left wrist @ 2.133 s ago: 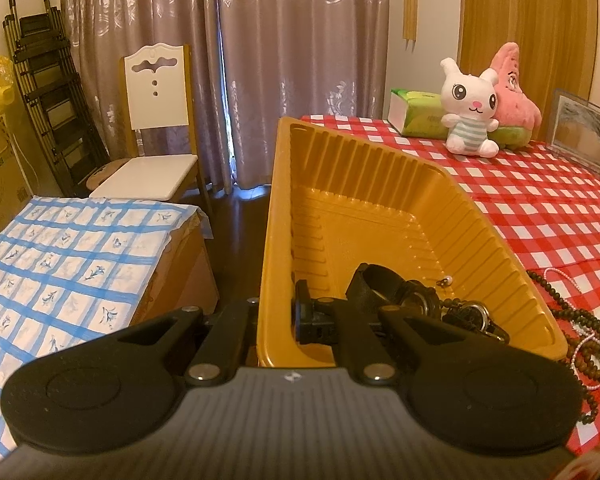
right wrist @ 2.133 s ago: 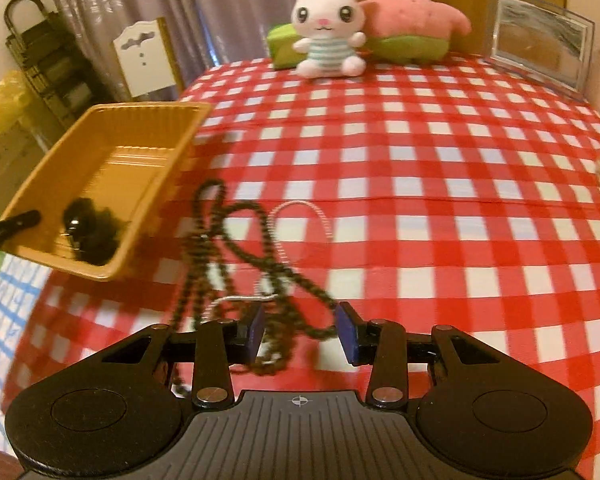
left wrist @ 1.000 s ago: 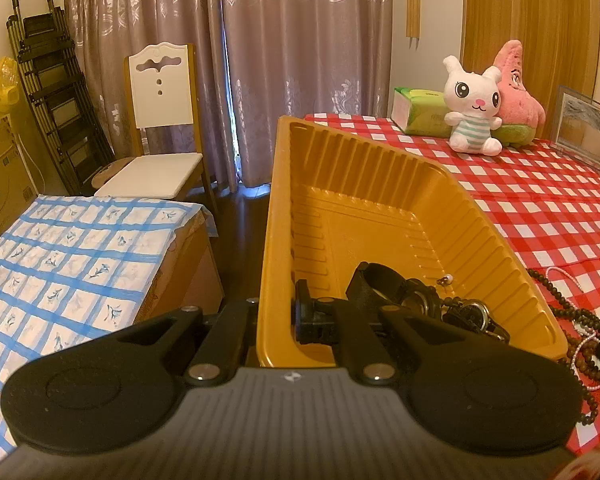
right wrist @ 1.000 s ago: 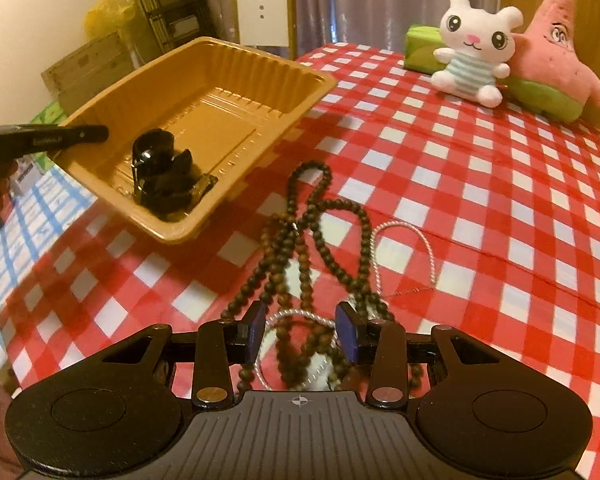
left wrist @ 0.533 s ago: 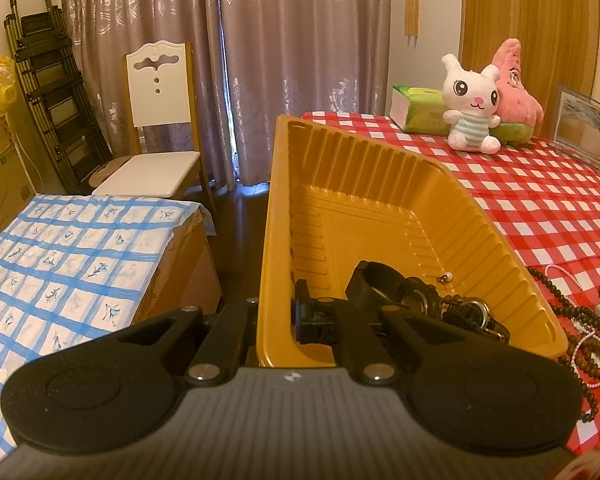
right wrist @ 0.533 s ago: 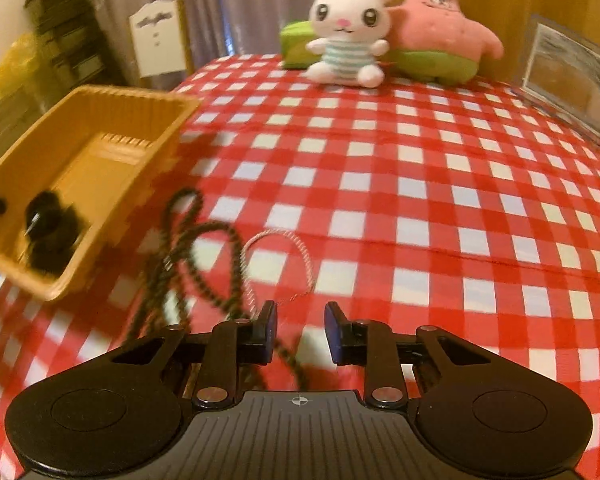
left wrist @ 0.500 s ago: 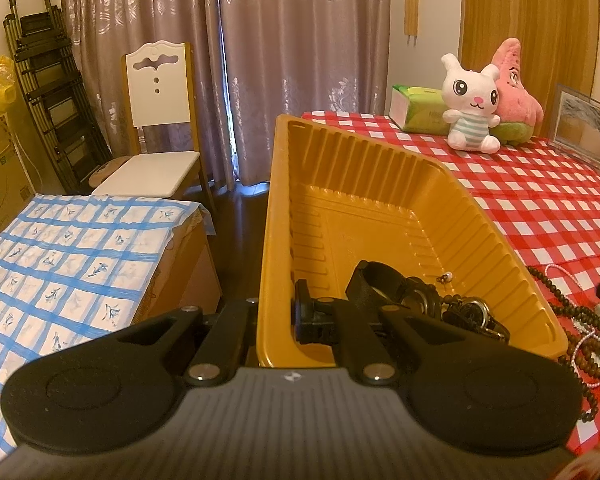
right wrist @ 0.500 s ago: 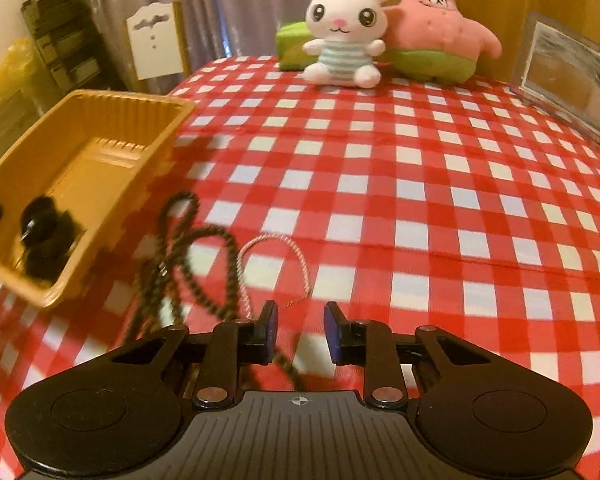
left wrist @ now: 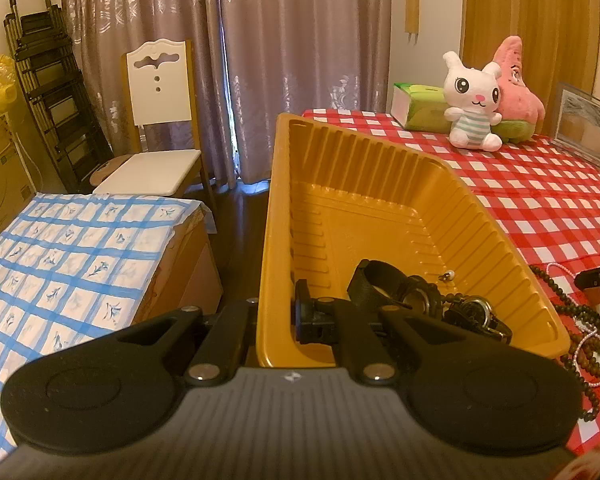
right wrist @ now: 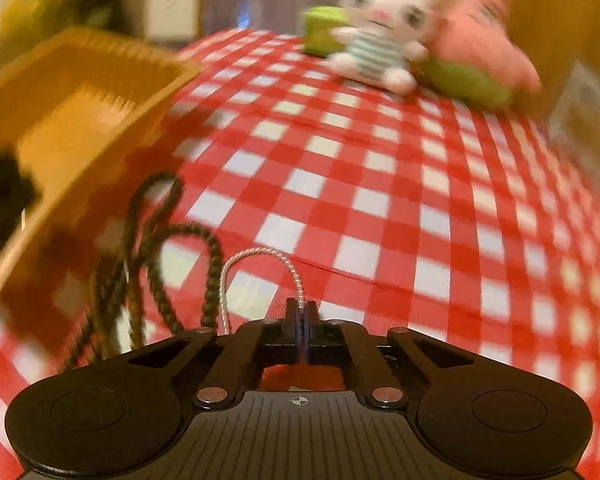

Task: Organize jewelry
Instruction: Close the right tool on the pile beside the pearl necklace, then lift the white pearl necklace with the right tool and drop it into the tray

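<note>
A yellow plastic tray (left wrist: pixel 380 168) stands at the left edge of the red-checked table, and my left gripper (left wrist: pixel 276 320) is shut on its near wall. Black watches (left wrist: pixel 412 296) lie in the tray's near end. Right of the tray, a long dark bead necklace (right wrist: pixel 156 240) lies in loops on the cloth. A thin silver twisted chain (right wrist: pixel 260 256) arches up beside it. My right gripper (right wrist: pixel 300 312) is shut on one end of that chain, low over the cloth. The right wrist view is blurred. The right gripper's tip (left wrist: pixel 598 280) also shows at the left wrist view's right edge.
A white plush rabbit (left wrist: pixel 474 100), a pink star plush (left wrist: pixel 516 92), a green box (left wrist: pixel 416 106) and a picture frame (left wrist: pixel 584 128) stand along the table's far side. Left of the table are a white chair (left wrist: pixel 156 128) and a box under a blue-checked cloth (left wrist: pixel 60 256).
The right gripper's jaws have closed from open onto the silver chain, and it has shifted over the cloth and dipped lower. The left gripper and the tray have not moved.
</note>
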